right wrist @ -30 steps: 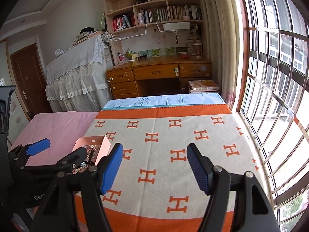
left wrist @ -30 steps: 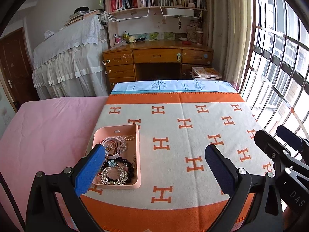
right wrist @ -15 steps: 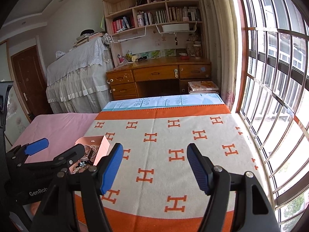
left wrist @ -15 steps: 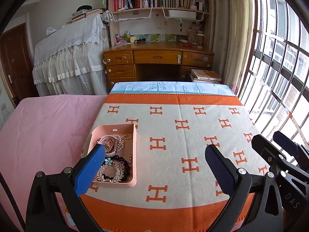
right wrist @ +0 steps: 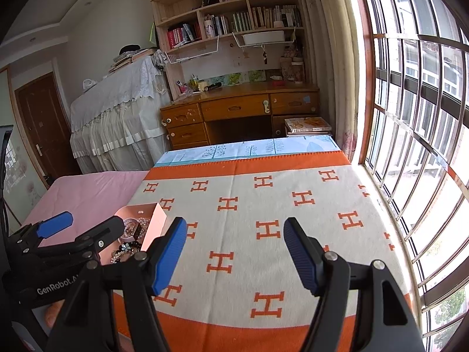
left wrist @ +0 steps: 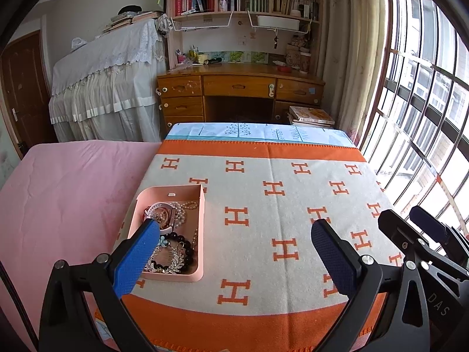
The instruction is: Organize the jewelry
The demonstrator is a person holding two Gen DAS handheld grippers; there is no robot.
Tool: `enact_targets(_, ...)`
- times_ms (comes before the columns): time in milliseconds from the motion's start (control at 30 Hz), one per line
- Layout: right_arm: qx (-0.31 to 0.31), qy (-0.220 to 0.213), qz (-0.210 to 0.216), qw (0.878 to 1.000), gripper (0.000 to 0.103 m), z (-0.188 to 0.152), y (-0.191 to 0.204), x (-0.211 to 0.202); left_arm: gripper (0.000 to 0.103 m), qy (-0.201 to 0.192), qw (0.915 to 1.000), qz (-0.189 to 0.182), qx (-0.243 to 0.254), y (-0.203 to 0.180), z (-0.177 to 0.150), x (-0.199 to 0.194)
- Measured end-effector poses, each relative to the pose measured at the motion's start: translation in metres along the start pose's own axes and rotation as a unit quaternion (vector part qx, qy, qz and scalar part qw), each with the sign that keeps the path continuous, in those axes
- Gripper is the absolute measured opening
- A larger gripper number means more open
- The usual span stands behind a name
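A pink tray (left wrist: pixel 201 234) lies on the left part of the orange-and-cream H-patterned blanket (left wrist: pixel 287 214). It holds a pearl necklace (left wrist: pixel 180 214), a black bead bracelet (left wrist: pixel 183 249), a silver leaf brooch (left wrist: pixel 173 259) and a watch. My left gripper (left wrist: pixel 234 249) is open and empty, held above the blanket just right of the tray. My right gripper (right wrist: pixel 234 252) is open and empty above the blanket's near middle. The tray (right wrist: pixel 155 223) shows at the left of the right wrist view, partly hidden by the left gripper (right wrist: pixel 85 228).
A pink sheet (left wrist: pixel 67 193) covers the bed to the left of the blanket. A wooden desk (left wrist: pixel 240 88) with bookshelves stands beyond the far edge. A barred window (right wrist: pixel 416 123) runs along the right side. The right gripper (left wrist: pixel 422 234) shows at the right edge.
Both grippers have drawn back and risen a little, so the tray and blanket sit farther away in view. Both stay open and empty.
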State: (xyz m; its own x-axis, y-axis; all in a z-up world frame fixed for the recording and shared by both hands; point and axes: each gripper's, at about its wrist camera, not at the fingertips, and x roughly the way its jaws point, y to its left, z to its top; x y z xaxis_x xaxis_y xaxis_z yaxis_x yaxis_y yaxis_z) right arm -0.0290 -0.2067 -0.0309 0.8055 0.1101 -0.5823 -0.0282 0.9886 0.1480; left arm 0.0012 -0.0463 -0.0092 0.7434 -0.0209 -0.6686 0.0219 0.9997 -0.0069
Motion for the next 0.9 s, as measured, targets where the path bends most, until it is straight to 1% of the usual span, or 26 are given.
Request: enact_targets(900, 0.002, 0.001, 0.002, 1.0, 0.069, -0.0024, -0.0011, 0.0005, 0.102, 0.002, 1.0, 0.002, -0.004, 0.0, -0.0019, -0.0008)
